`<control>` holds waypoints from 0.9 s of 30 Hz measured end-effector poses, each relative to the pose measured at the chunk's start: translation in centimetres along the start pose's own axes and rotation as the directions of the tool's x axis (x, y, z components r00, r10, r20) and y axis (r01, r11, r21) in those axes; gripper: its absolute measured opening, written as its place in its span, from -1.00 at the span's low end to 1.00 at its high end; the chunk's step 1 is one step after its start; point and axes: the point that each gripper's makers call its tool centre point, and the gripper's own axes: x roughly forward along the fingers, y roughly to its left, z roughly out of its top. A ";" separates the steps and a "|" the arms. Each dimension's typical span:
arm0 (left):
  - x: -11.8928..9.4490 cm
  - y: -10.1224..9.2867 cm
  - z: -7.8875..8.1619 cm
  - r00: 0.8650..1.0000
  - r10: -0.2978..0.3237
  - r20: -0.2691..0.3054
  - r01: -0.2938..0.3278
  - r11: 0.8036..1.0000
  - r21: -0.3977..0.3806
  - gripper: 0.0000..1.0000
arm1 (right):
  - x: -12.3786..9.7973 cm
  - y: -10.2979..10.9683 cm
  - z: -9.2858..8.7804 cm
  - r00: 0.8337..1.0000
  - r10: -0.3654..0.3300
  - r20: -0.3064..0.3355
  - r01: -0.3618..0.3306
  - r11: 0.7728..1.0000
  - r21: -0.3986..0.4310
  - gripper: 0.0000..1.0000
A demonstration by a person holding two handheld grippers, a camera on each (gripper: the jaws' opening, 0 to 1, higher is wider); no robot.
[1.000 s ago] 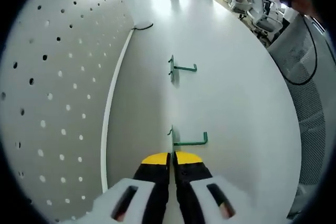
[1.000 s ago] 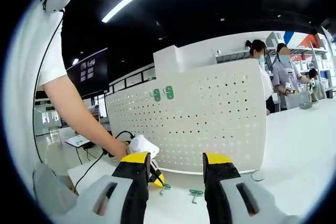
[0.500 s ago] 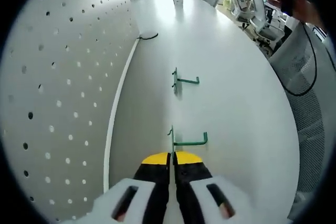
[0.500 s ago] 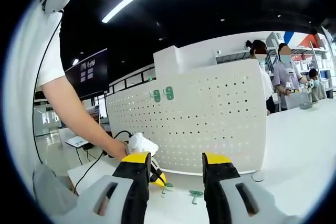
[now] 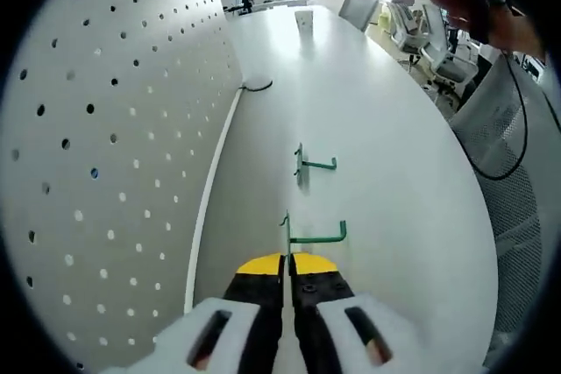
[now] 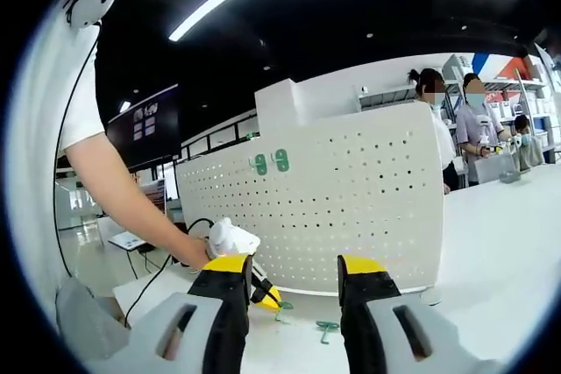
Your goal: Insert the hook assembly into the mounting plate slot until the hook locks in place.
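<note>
The hook [image 5: 307,236], a thin green wire piece, sits pinched at its back end in the left tool [image 5: 287,262], whose yellow-tipped jaws are shut tight on it, just above the white bench [image 5: 394,172] and near the foot of the pegboard [image 5: 105,155]. It looks light and stiff, slim enough to twist in a pinch, so I'd judge a grip close to the bent mounting end the surest way to steer it into a hole. A second hook [image 5: 312,164] lies on the bench a little further along, clear of the held one. From the right tool's side, the left tool [image 6: 263,293] shows low beside the pegboard [image 6: 351,199], with two green plates [image 6: 270,162] already mounted high on it. The right tool [image 6: 287,282] hangs with jaws wide and empty. A black cable [image 5: 256,87] lies at the board's base further off, and chairs [image 5: 438,41] stand beyond; nothing seems to block the board's face.
</note>
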 end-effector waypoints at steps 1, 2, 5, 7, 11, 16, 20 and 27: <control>-0.1 0.2 0.1 1.000 0.007 0.006 -0.007 1.000 0.003 -0.97 | 0.0 0.0 0.1 1.000 0.001 0.001 -0.001 1.000 -0.001 -0.25; -0.2 0.3 0.2 1.000 0.012 0.011 -0.012 1.000 0.005 -0.97 | 0.0 0.0 0.1 1.000 -0.001 0.000 0.001 1.000 -0.007 -0.25; -0.7 0.5 0.8 0.999 0.023 0.035 -0.022 1.000 -0.003 -0.97 | 0.1 0.0 0.5 1.000 -0.003 0.013 0.003 1.000 0.006 -0.25; -0.9 0.4 1.1 0.999 0.022 0.048 -0.021 1.000 -0.011 -0.97 | 0.1 0.0 0.6 1.000 -0.003 0.015 0.003 1.000 0.008 -0.25; -1.5 0.6 1.7 0.997 0.039 0.066 -0.038 0.999 -0.015 -0.97 | 0.1 0.1 0.9 1.000 -0.003 0.028 0.002 1.000 0.011 -0.25; -2.3 0.9 2.5 0.993 0.063 0.099 -0.063 0.998 -0.012 -0.97 | 0.1 0.6 0.9 0.999 0.006 0.032 -0.007 1.000 0.014 -0.25; -3.0 0.8 3.3 0.989 0.075 0.123 -0.075 0.997 -0.009 -0.97 | 0.0 0.8 1.1 0.999 0.010 0.036 -0.011 1.000 0.012 -0.25; -4.3 0.8 5.1 0.978 0.098 0.186 -0.093 0.995 -0.034 -0.97 | 0.0 1.0 1.8 0.998 0.011 0.057 -0.012 1.000 0.012 -0.25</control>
